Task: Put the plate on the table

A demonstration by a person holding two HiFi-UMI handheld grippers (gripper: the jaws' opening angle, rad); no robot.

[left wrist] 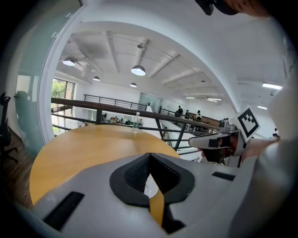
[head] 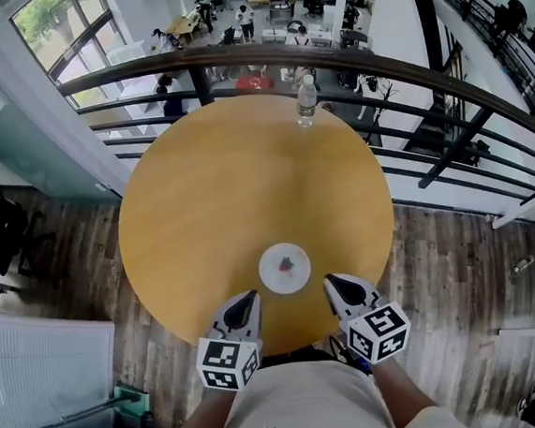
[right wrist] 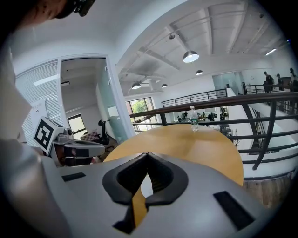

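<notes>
A small white plate (head: 284, 268) with a dark red mark in its middle lies flat on the round wooden table (head: 209, 195), close to the near edge. My left gripper (head: 247, 301) hovers just to the plate's left and my right gripper (head: 334, 283) just to its right; neither touches it. Both are shut with nothing between the jaws. In the left gripper view the jaw tips (left wrist: 149, 155) meet, with a white sliver of plate (left wrist: 150, 187) behind them. The right gripper view shows its jaw tips (right wrist: 148, 155) closed the same way.
A clear water bottle (head: 305, 99) stands at the table's far edge, next to a dark metal railing (head: 328, 61) that curves behind the table. Wooden floor surrounds the table. Below the railing lies a lower floor with people and desks.
</notes>
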